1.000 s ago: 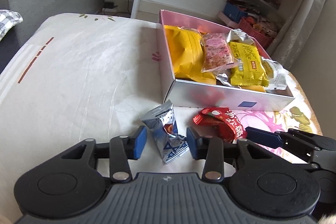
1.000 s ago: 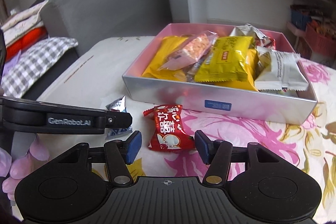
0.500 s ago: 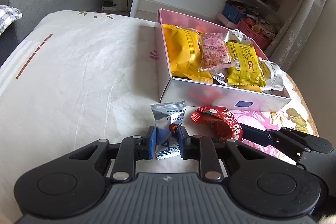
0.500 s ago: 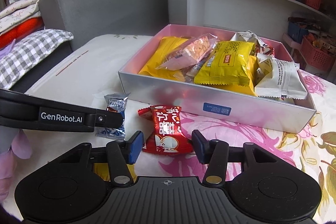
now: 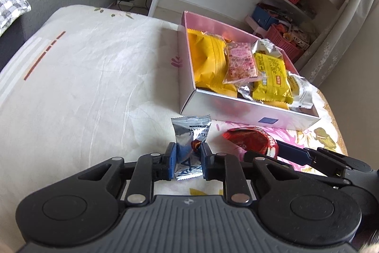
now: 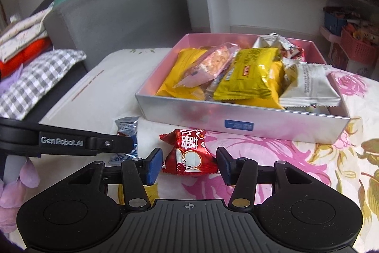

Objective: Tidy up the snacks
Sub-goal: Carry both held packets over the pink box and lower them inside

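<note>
— Tongs first: how do they stand?

— Left tongs [image 5: 188, 159] are clamped on the silver packet [image 5: 190, 134], which stands with its long axis pointing away toward the box [image 5: 248, 114]. Right tongs [image 6: 189, 164] are closed against the sides of the red packet [image 6: 189, 151], apparently gripping it.

— Where does the box lie from them?

— Just ahead on the bed [image 5: 83, 87], slightly right of the left tongs. I judge the right hand nearer, so both packets need a short carry forward over the near wall.
</note>
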